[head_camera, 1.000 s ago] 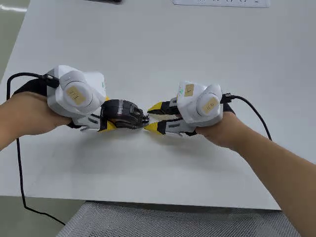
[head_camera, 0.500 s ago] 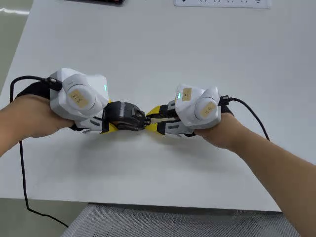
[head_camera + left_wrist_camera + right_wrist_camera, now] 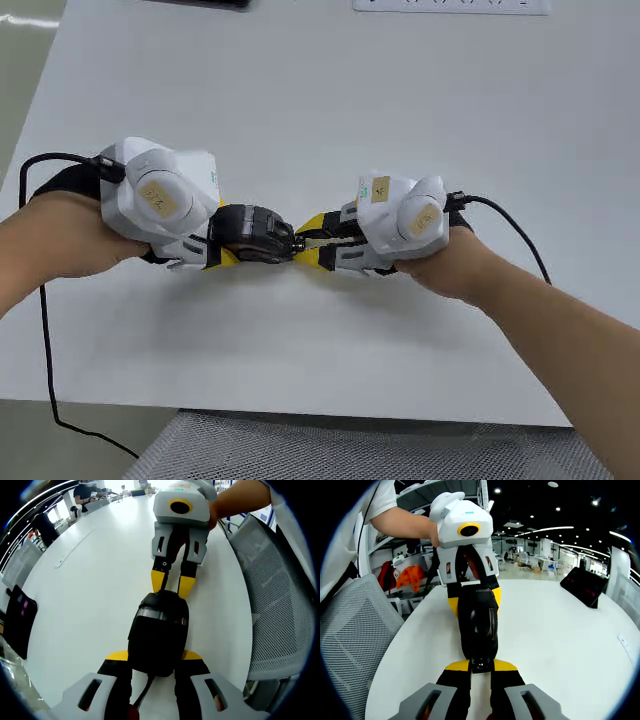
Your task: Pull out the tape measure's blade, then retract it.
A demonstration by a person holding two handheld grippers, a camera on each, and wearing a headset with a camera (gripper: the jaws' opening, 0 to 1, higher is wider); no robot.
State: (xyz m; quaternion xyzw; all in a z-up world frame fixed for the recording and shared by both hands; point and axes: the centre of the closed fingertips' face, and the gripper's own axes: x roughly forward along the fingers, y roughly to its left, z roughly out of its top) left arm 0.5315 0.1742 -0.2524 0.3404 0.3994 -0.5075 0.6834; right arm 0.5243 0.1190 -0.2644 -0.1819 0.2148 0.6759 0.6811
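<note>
Currently the left gripper (image 3: 222, 240) clamps the tape measure (image 3: 252, 233) over the table's (image 3: 400, 100) near edge, with the right gripper (image 3: 310, 243) pinched on its end hook (image 3: 481, 665); the risk is that this shallow bite slips off under pull.
</note>
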